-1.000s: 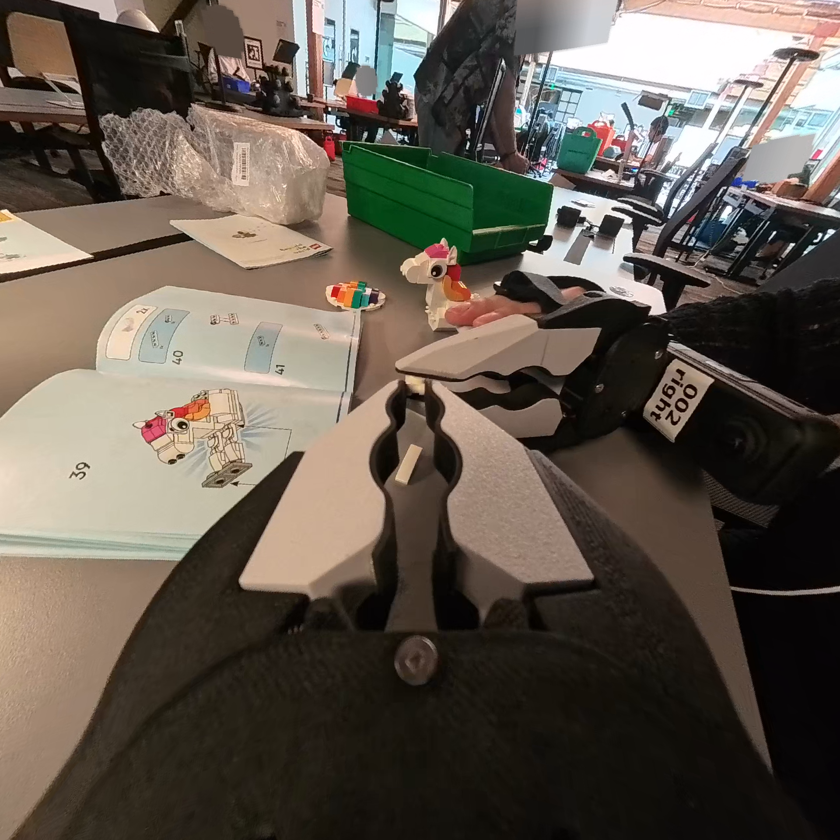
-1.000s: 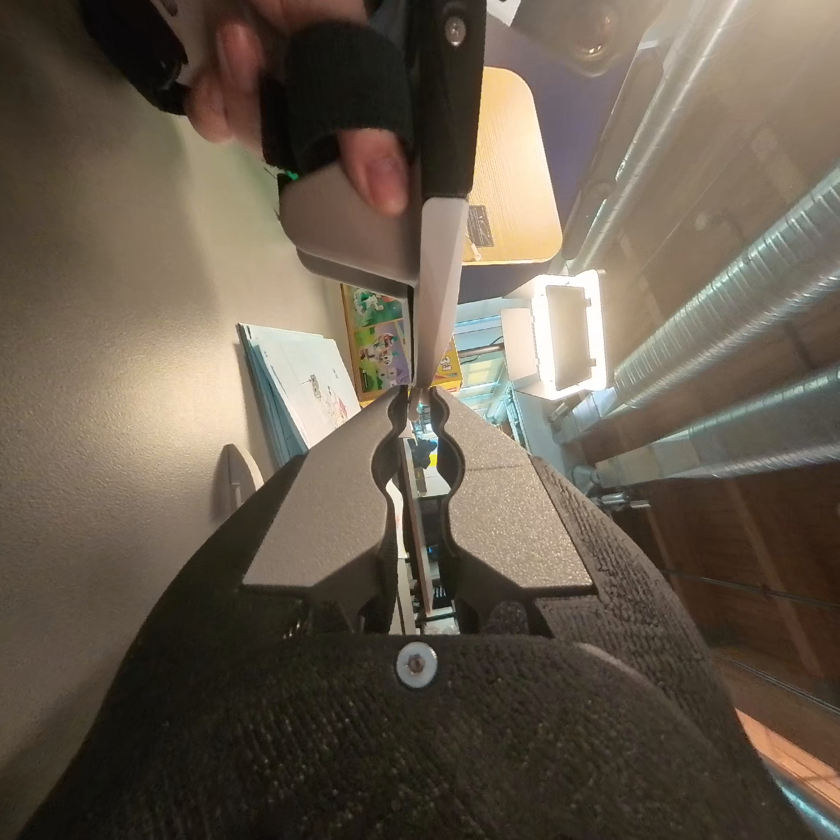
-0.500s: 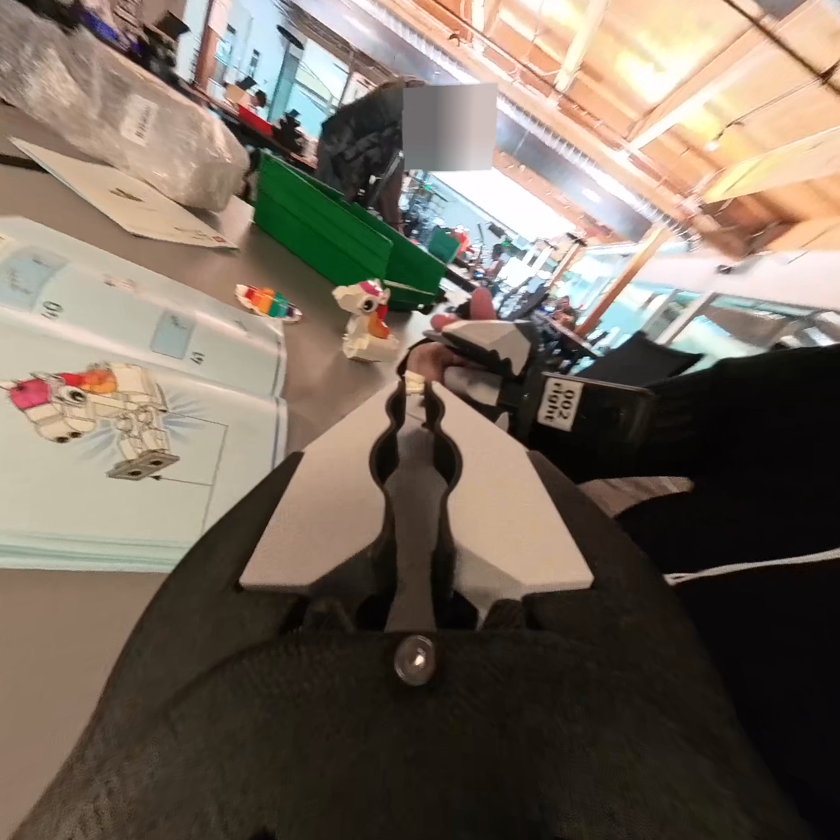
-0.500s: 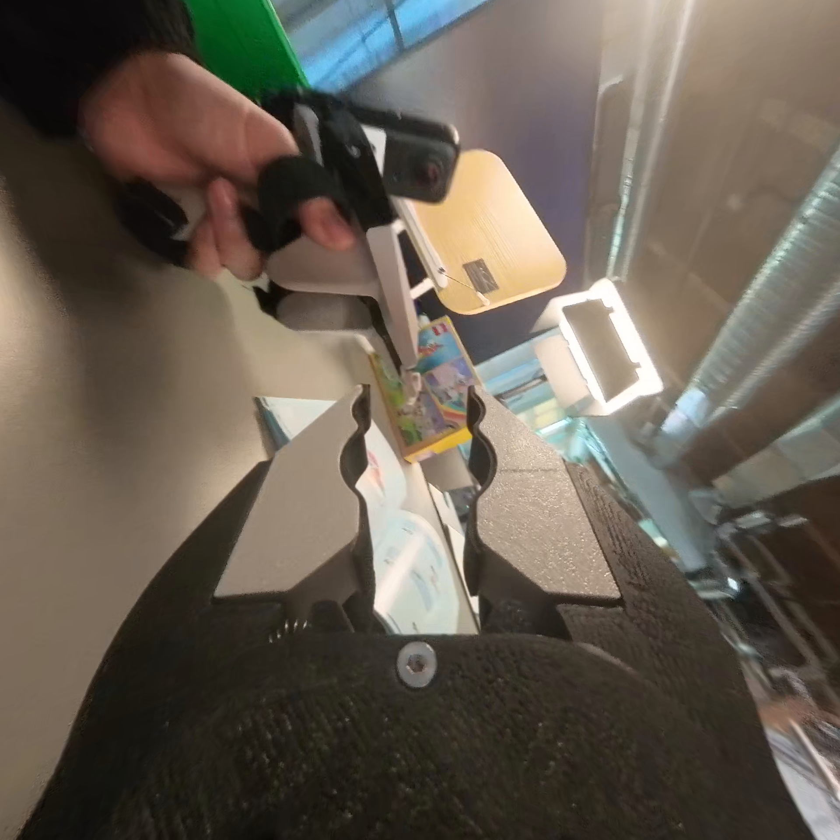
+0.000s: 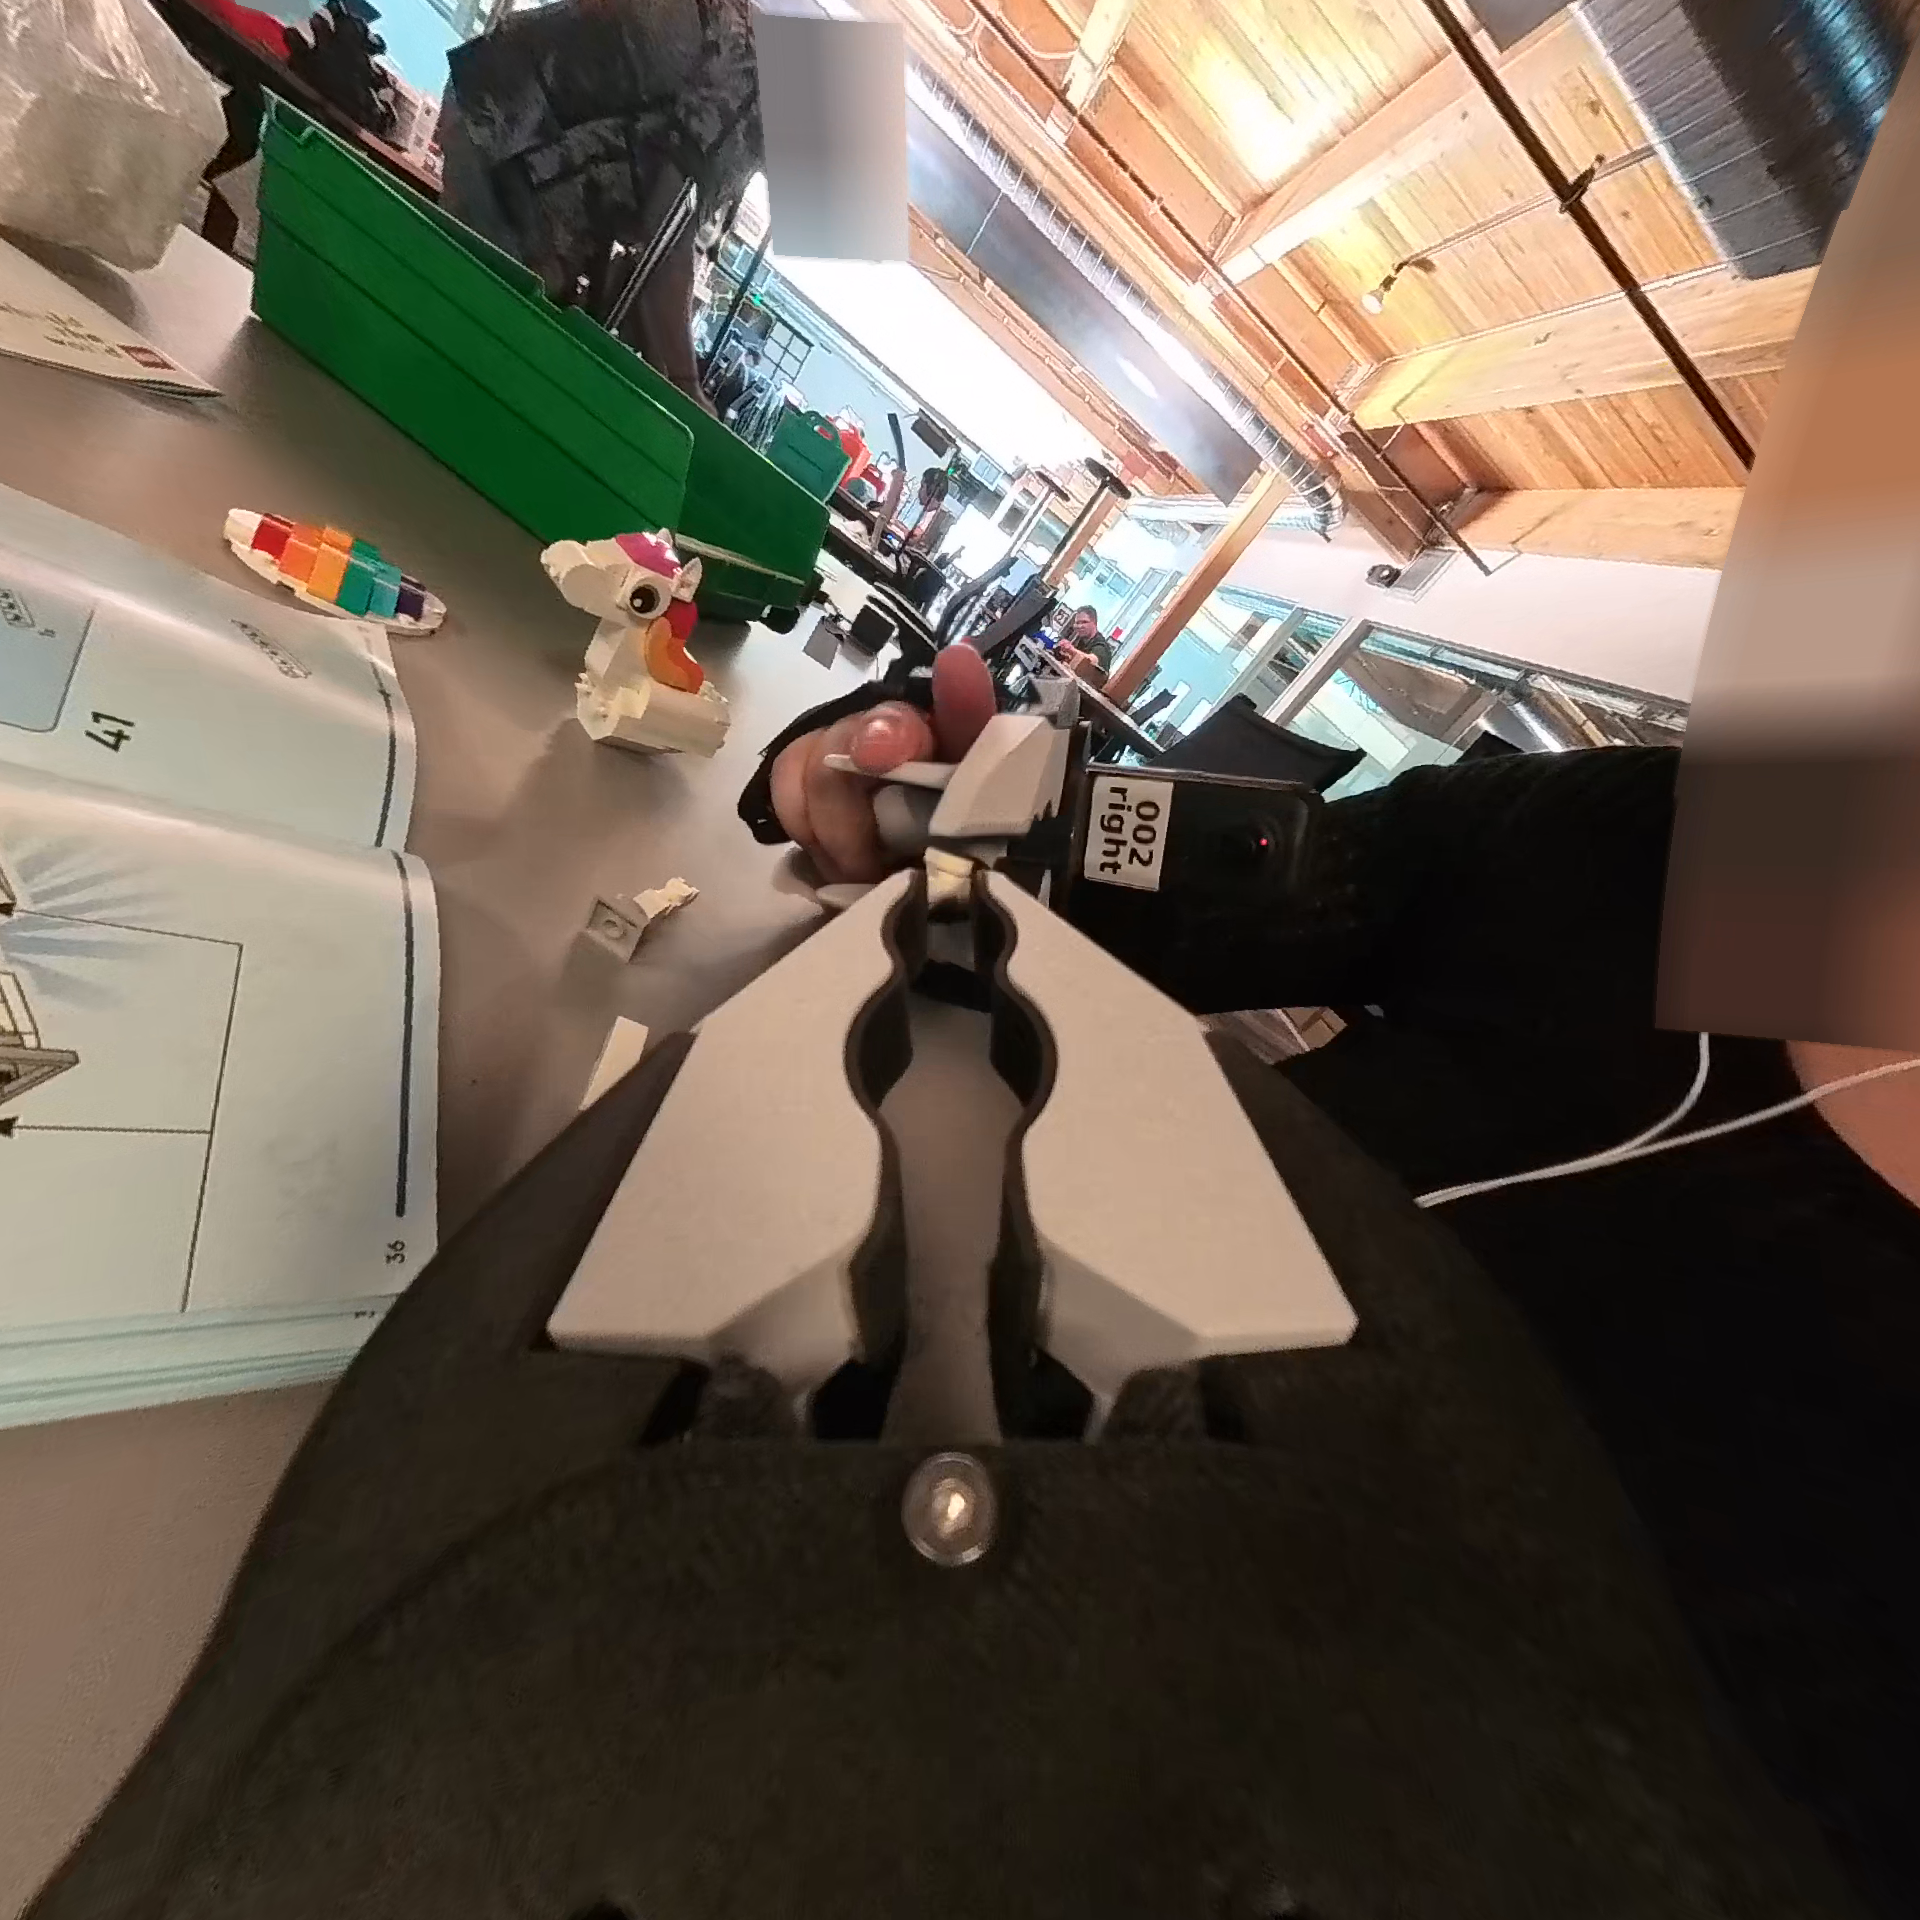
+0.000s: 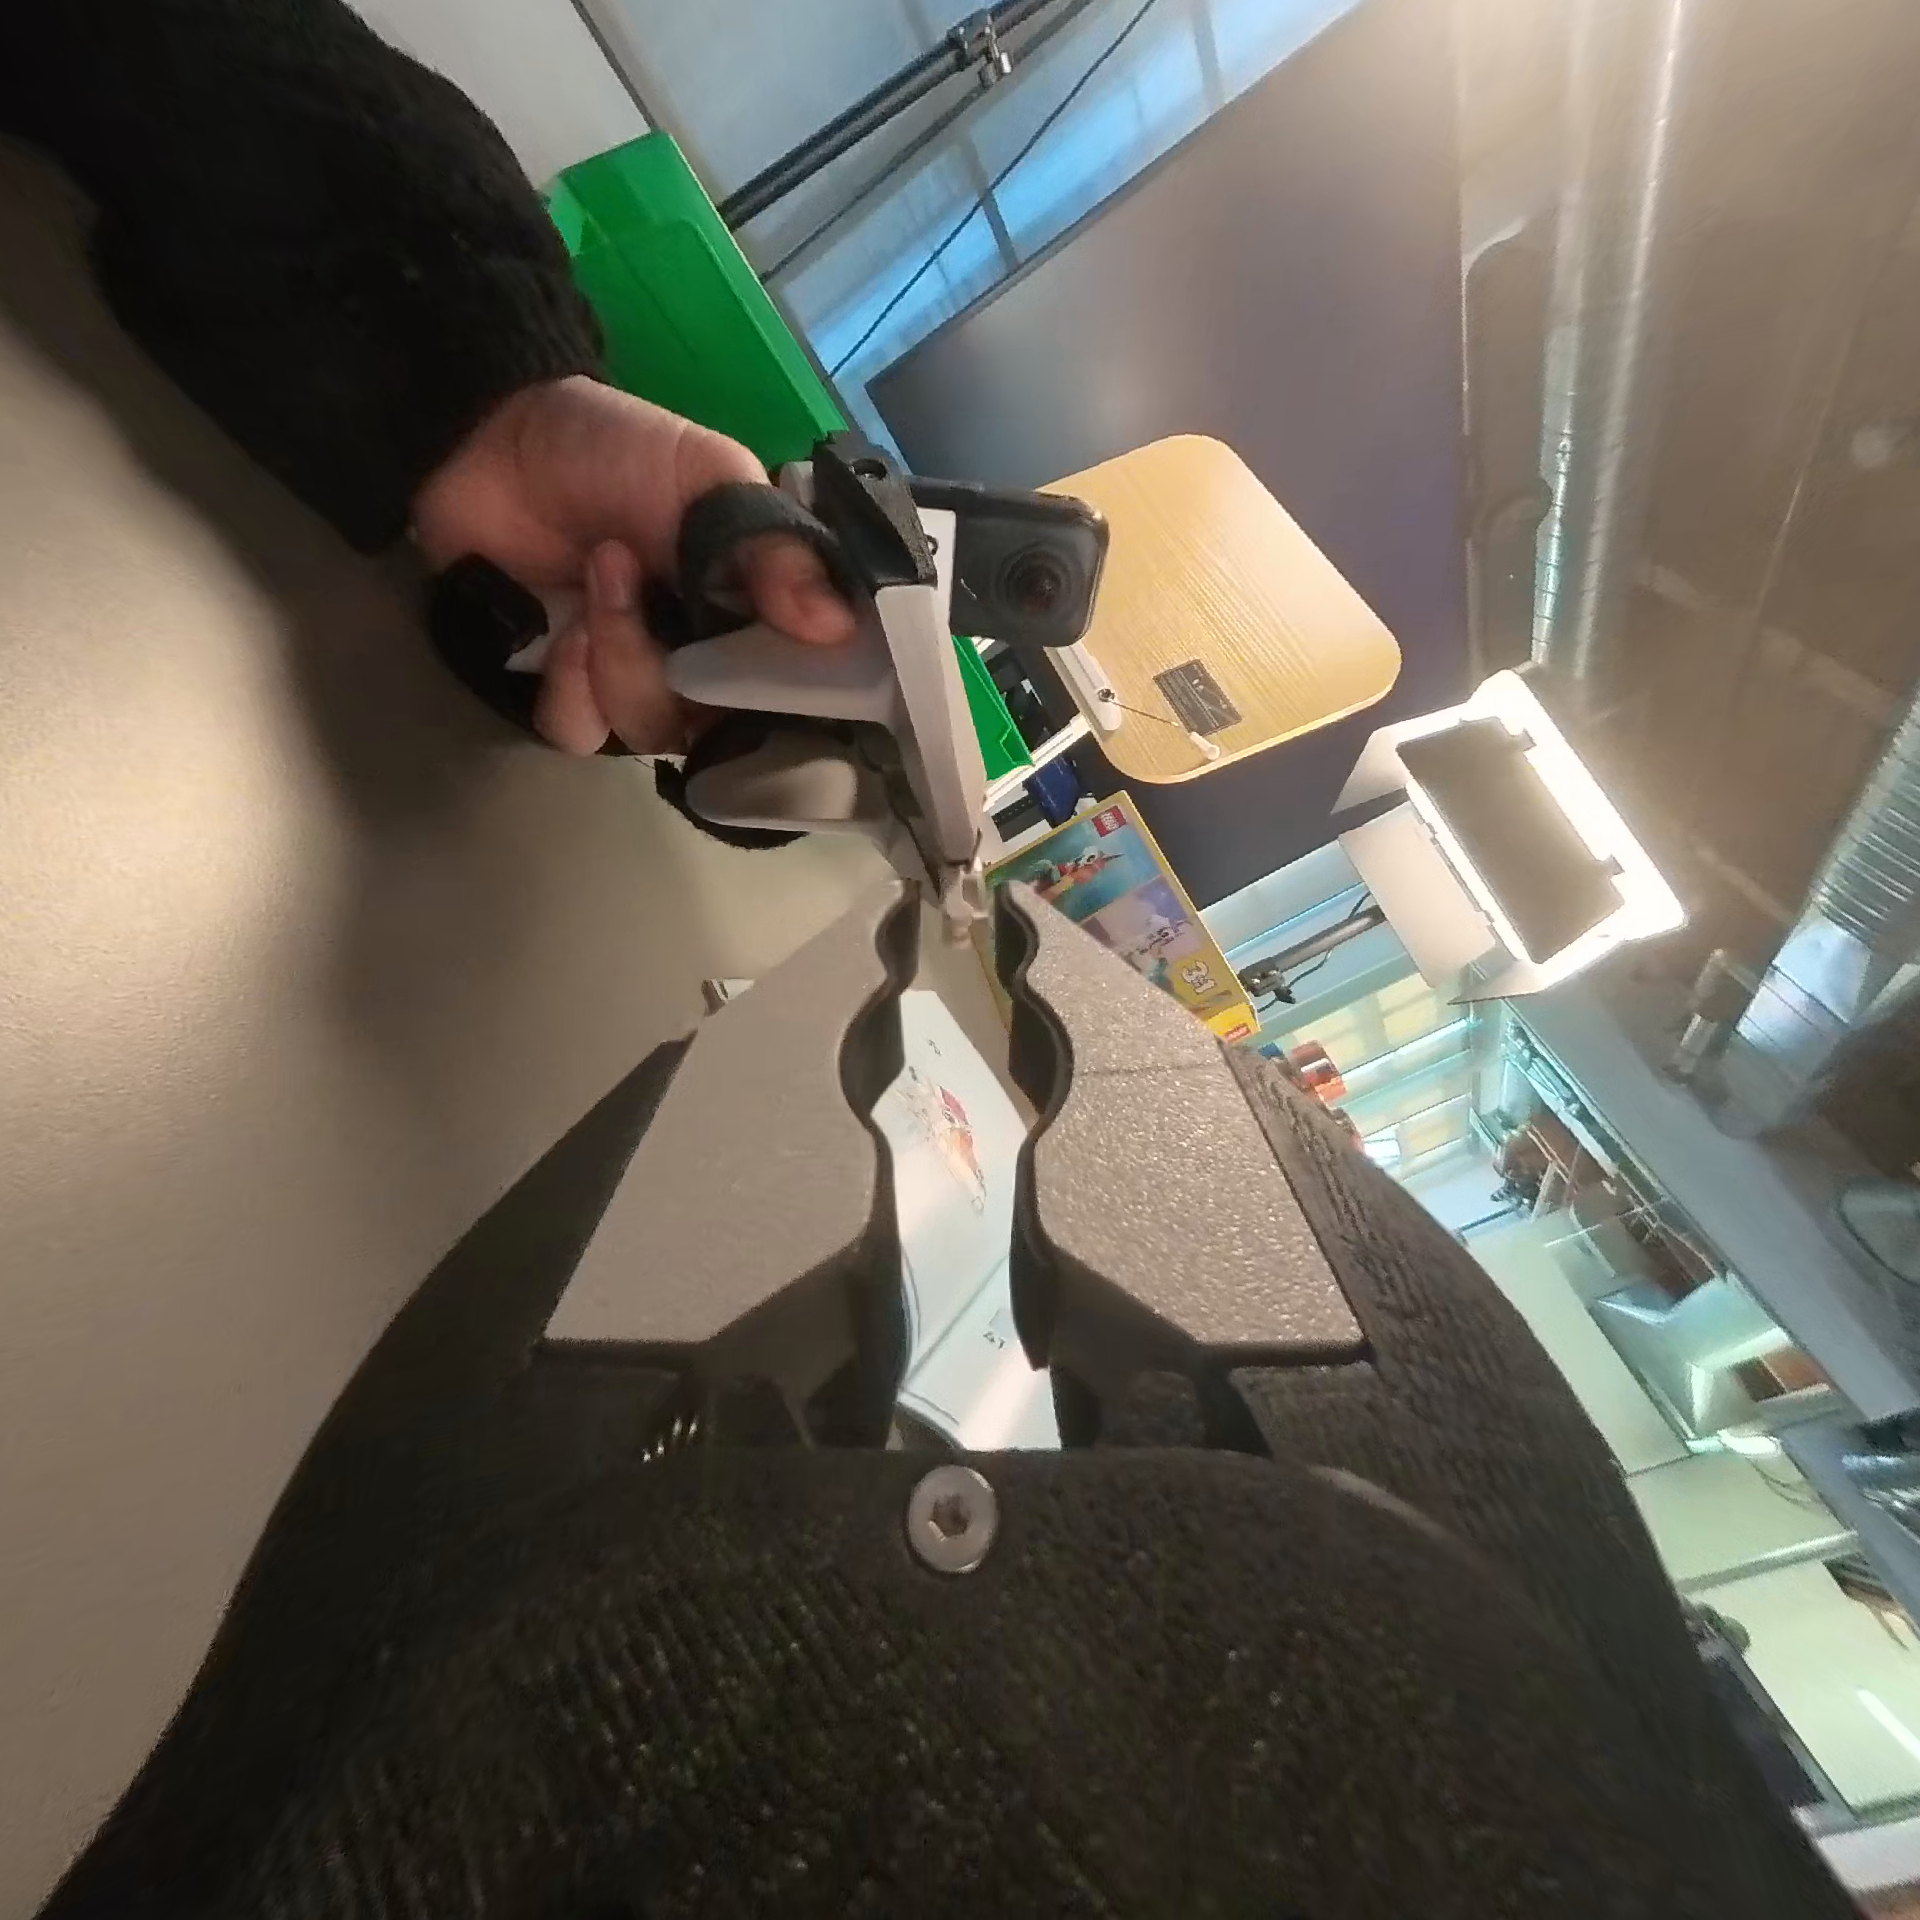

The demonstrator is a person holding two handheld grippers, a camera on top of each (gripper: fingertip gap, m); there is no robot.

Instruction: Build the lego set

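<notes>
My left gripper is shut on a small white lego piece and holds it above the grey table. My right gripper meets it tip to tip, rolled on its side. Its jaws stand a little apart, one on each side of the small piece, and I see no firm grip. The left gripper shows in the right wrist view, with a hand on it. A white unicorn model with a pink mane stands on the table beyond. A round rainbow plate lies left of it.
An open instruction booklet lies at the left. Small loose white and grey pieces lie beside it. A green bin stands at the back, with a person behind it. The set's box stands past the booklet. Less than 4 cm separates the two grippers' tips. Both grippers' tips are roughly 20 cm from the white unicorn model.
Both grippers rose off the table and tilted upward. My right gripper went from shut to wide open, then narrowed around the piece in my left gripper. The left stayed shut.
</notes>
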